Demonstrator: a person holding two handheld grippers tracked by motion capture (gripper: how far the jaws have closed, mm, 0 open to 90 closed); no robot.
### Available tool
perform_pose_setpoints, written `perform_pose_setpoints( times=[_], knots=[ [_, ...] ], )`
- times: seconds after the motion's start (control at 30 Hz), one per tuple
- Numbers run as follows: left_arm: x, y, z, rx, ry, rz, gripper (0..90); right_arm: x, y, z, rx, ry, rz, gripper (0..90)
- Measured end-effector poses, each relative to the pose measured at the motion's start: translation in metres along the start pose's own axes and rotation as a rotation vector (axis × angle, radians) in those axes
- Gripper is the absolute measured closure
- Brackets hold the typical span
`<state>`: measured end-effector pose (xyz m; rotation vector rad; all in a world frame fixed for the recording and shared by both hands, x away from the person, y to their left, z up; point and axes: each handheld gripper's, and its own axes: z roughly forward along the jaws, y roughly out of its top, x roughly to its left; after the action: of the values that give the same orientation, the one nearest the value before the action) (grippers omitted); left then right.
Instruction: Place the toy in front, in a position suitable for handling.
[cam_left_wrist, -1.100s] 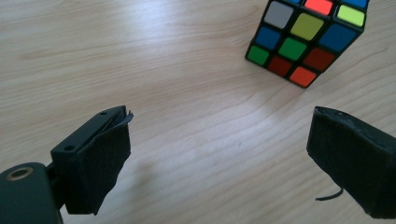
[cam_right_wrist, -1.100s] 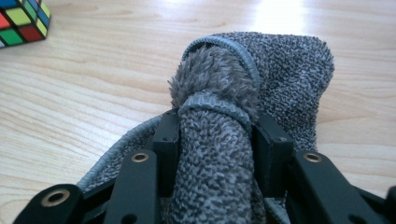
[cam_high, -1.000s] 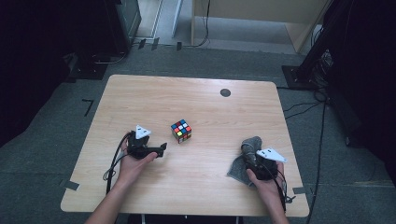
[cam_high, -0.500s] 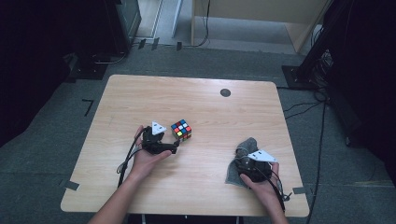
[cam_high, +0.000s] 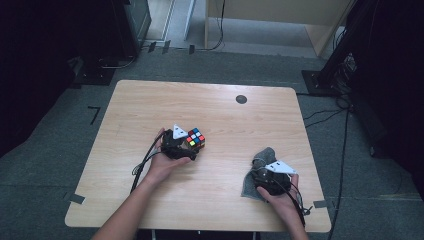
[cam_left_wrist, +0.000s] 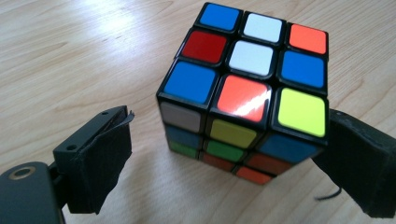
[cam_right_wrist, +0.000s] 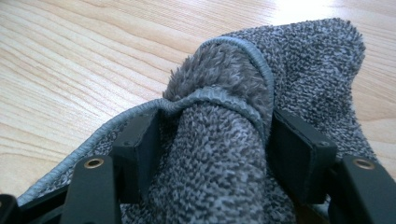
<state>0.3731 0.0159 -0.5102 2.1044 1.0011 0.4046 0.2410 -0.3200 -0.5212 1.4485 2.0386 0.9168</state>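
A scrambled colour cube (cam_high: 196, 138) sits on the wooden table (cam_high: 225, 110) left of centre. My left gripper (cam_high: 193, 146) is open with its jaws on either side of the cube (cam_left_wrist: 243, 93). In the left gripper view (cam_left_wrist: 229, 135) the left pad stands clear of it and the right pad is right against its side. A grey terry cloth (cam_high: 265, 154) lies crumpled near the right front. My right gripper (cam_high: 266, 163) is over it, and its jaws have just been opening. A raised fold of the cloth (cam_right_wrist: 317, 60) fills the gap of the right gripper (cam_right_wrist: 215, 130) loosely.
A small black round mark (cam_high: 241, 99) is on the table toward the back right. Dark stands and cables (cam_high: 345, 100) are on the floor to the right. Wooden furniture (cam_high: 280, 20) stands behind the table.
My left hand has slid right until its jaws straddle the cube. My right hand has stayed at the cloth and shifted only slightly.
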Motion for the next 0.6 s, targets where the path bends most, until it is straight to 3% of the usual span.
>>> perform_pose_setpoints(
  times=[0.23,0.3,0.4,0.6],
  knots=[
    [0.000,0.003,0.011,0.044,-0.005,-0.004,7.4,0.000,0.000,0.000,0.000,0.001,-0.001,35.4],
    [0.000,0.004,0.013,0.063,-0.002,-0.008,15.9,0.000,0.000,0.000,0.000,0.002,-0.001,35.4],
    [-0.002,0.004,0.014,0.071,0.011,0.004,14.4,0.000,0.000,0.000,0.000,0.001,-0.001,35.3],
    [-0.006,0.003,0.013,0.045,0.012,0.052,30.6,0.000,0.000,0.000,0.000,0.001,-0.001,35.2]
  ],
)
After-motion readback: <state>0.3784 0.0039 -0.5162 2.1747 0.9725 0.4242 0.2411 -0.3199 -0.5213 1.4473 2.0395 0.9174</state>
